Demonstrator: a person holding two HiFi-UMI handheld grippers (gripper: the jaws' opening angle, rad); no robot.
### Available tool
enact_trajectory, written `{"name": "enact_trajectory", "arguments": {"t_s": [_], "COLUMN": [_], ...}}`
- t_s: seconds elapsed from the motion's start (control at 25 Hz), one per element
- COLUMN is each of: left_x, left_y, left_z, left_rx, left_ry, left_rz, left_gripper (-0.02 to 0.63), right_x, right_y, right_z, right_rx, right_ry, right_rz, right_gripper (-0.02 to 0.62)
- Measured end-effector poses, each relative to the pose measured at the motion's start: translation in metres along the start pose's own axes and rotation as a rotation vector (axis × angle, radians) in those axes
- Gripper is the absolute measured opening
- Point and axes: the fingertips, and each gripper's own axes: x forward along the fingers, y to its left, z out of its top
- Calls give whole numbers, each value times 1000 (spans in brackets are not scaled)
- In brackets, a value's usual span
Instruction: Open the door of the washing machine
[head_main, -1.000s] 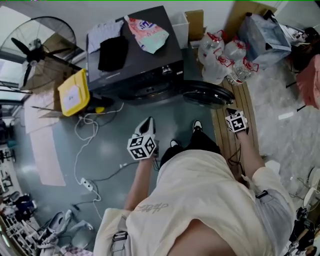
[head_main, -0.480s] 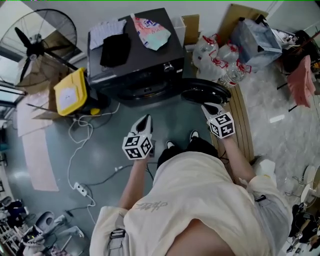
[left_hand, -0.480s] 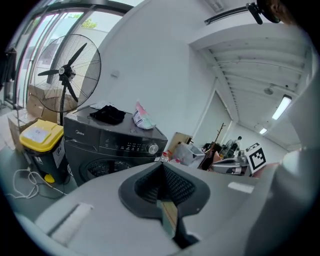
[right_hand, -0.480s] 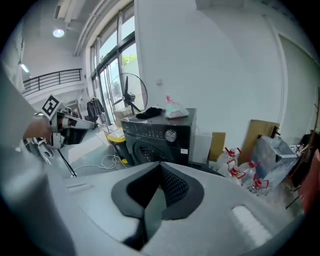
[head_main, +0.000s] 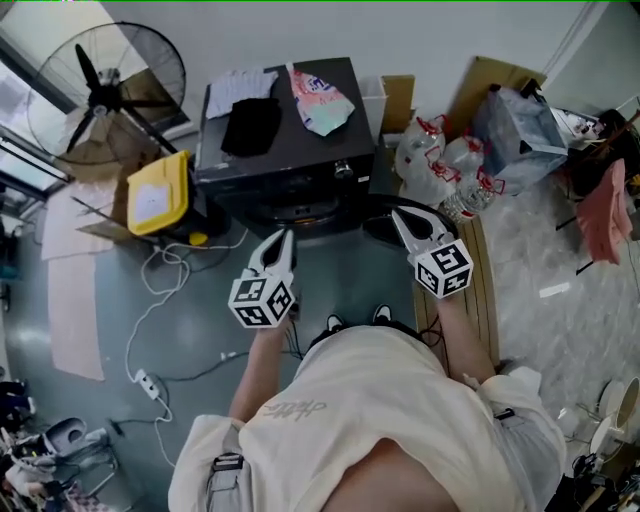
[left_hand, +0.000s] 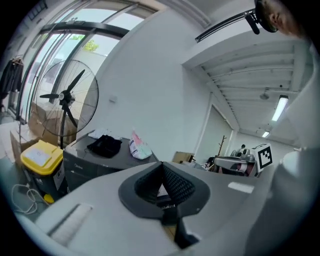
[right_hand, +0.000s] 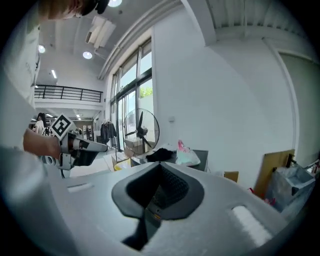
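The dark grey washing machine (head_main: 290, 165) stands against the back wall, with a black cloth (head_main: 250, 125), a white cloth (head_main: 240, 82) and a pink and teal bag (head_main: 322, 100) on its top. Its round dark door (head_main: 376, 232) hangs swung out at the machine's lower right, partly hidden behind my right gripper (head_main: 398, 213). That gripper is shut and holds nothing. My left gripper (head_main: 285, 238) is also shut and empty, raised in front of the machine. Both point roughly level toward the machine (left_hand: 95, 160), which also shows in the right gripper view (right_hand: 200, 156).
A standing fan (head_main: 110, 85) and a yellow container (head_main: 160, 192) are left of the machine. Water bottles (head_main: 440, 160) and a blue plastic bag (head_main: 520, 125) lie at the right. A cable with a power strip (head_main: 148, 384) runs over the floor.
Both grippers have risen toward the head camera and tipped up from pointing downward. The right one came up from beside the open door; the left rose less.
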Motion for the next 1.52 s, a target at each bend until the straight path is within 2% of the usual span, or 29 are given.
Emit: {"name": "enact_trajectory", "arguments": {"t_s": [0.24,0.4,0.6,0.88,1.16,1.52], "left_x": [8,13,19,19,1,-3], "left_y": [-34,-41,-44,-50,-48,-50], "left_z": [50,68,68,57,52,36], "left_rx": [50,73,75,202,176,140], "left_ry": [-82,-110,-114,-68,-73,-46], "left_rz": [-70,-78,-64,-21,6,0], "left_gripper": [17,17,17,17,17,17], "right_x": [-21,-30,-47,-60,-64,-75], "right_y": [-10,-7,-12,-25,-5,-6], "right_z": [72,96,92,76,84,79], "right_rx": [-39,-53,-77,-61,-82,-76], "right_ry": [-165,-226,-210,-165,-183,-180], "right_rz": [2,30,0,-11,44,16], "right_gripper": [2,2,2,2,2,2]}}
